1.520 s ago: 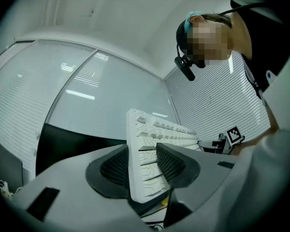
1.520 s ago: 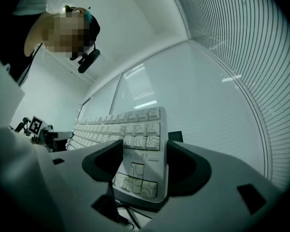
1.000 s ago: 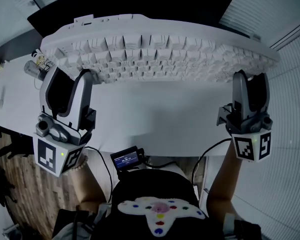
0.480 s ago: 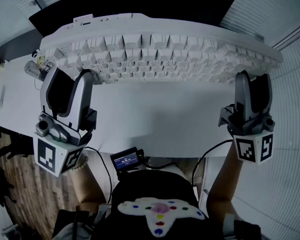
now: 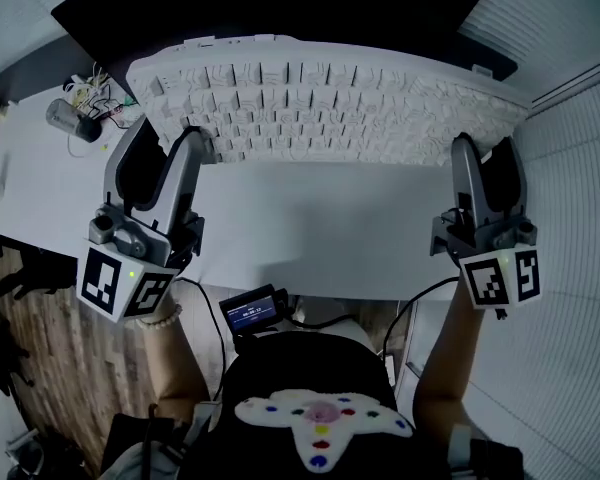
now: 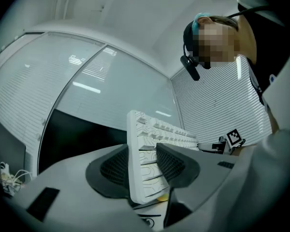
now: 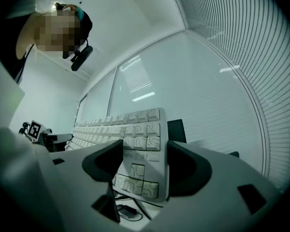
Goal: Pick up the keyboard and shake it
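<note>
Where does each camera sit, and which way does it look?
Head view: on the head, looking steeply down at the keyboard, desk, left gripper and right gripper; forearms and torso show.
Left gripper view: on the left gripper, looking up along jaws shut on the keyboard's end; the person's head shows.
Right gripper view: on the right gripper, likewise at the other end.
Shared: all three show the keyboard.

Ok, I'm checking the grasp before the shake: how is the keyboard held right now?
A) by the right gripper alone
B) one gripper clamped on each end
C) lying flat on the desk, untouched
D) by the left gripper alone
B: the left gripper and the right gripper each have their jaws closed on one end of the keyboard.
</note>
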